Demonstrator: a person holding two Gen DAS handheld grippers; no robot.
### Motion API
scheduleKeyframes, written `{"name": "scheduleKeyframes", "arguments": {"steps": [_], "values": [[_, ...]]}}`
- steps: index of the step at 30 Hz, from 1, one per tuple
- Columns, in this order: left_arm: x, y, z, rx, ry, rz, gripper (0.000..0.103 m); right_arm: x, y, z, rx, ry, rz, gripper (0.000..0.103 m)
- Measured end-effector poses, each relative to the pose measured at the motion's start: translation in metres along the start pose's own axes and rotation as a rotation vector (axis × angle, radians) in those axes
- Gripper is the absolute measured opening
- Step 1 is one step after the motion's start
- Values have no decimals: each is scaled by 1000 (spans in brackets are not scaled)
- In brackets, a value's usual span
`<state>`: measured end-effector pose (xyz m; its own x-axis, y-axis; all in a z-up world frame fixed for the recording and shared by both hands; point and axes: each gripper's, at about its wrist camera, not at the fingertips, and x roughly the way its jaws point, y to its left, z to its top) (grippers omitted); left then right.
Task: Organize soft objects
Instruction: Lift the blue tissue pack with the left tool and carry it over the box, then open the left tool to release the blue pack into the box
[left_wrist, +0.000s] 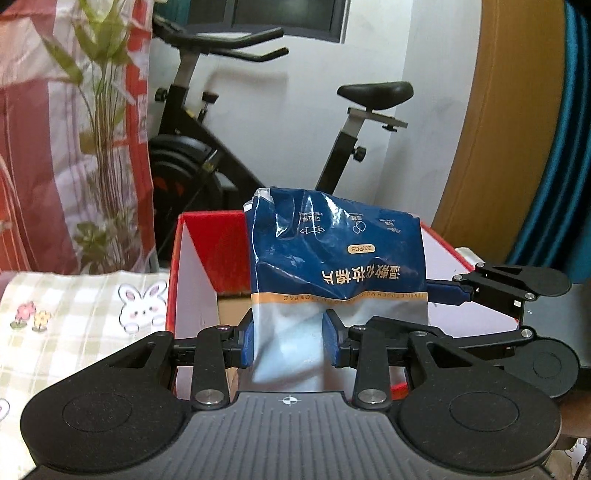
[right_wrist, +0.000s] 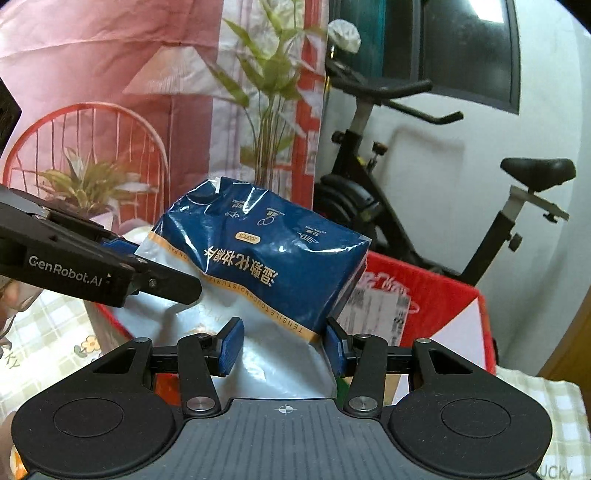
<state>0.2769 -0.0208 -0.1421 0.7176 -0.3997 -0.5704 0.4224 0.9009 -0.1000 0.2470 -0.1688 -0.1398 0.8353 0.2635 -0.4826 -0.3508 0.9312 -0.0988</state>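
Both grippers, left gripper (left_wrist: 288, 341) and right gripper (right_wrist: 284, 345), pinch the cotton-pad bag (left_wrist: 332, 254).
Bag upright between them, above the red box (left_wrist: 192, 273) opening, directly below.

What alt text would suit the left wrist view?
Two grippers, left and right, pinch a blue-and-white cotton pad bag, held upside down over an open red box. An exercise bike stands behind.
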Motion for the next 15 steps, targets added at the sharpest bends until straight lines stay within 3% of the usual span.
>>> {"name": "scheduleKeyframes", "arguments": {"steps": [8,11,15], "values": [[-2,-2,-9,4,29,13,39,0,-1,-1,61,28,12,45],[-4,-4,-8,27,35,43,41,-1,-1,-1,81,35,12,51],[-11,-3,-6,30,22,91,59,-5,1,0,87,34,5,59]]}}
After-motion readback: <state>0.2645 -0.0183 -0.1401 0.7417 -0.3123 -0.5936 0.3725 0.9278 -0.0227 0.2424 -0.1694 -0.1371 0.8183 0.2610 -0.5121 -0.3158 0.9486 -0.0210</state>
